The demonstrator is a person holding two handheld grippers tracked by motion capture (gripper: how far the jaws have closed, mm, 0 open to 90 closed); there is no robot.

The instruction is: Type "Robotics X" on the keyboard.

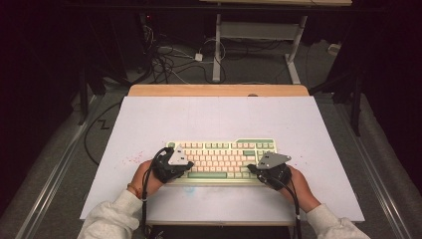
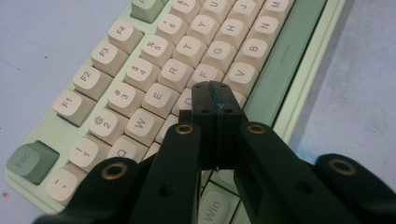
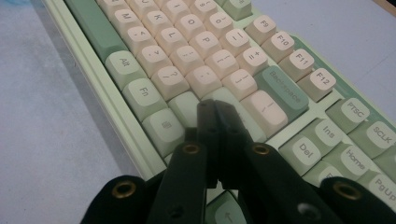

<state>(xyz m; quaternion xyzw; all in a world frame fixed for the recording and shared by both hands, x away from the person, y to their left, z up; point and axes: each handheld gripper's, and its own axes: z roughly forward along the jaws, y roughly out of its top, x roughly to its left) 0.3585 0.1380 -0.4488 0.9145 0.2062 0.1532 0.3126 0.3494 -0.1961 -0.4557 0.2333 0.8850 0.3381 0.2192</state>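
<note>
Keyboard (image 1: pixel 221 160) lies under both tongs, left (image 2: pixel 215 95) and right (image 3: pixel 215 112), each closed, holding nothing.

The keyboard (image 1: pixel 221 160) has a pale green case, cream keys and darker green accent keys. Both grippers are black: left gripper (image 2: pixel 215 100), right gripper (image 3: pixel 215 114). The surface (image 1: pixel 209 117) is pale lavender-white with faint red specks at left.

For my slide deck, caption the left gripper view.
Shut hand-held gripper poised over the D key of a green-and-cream mechanical keyboard.
</note>
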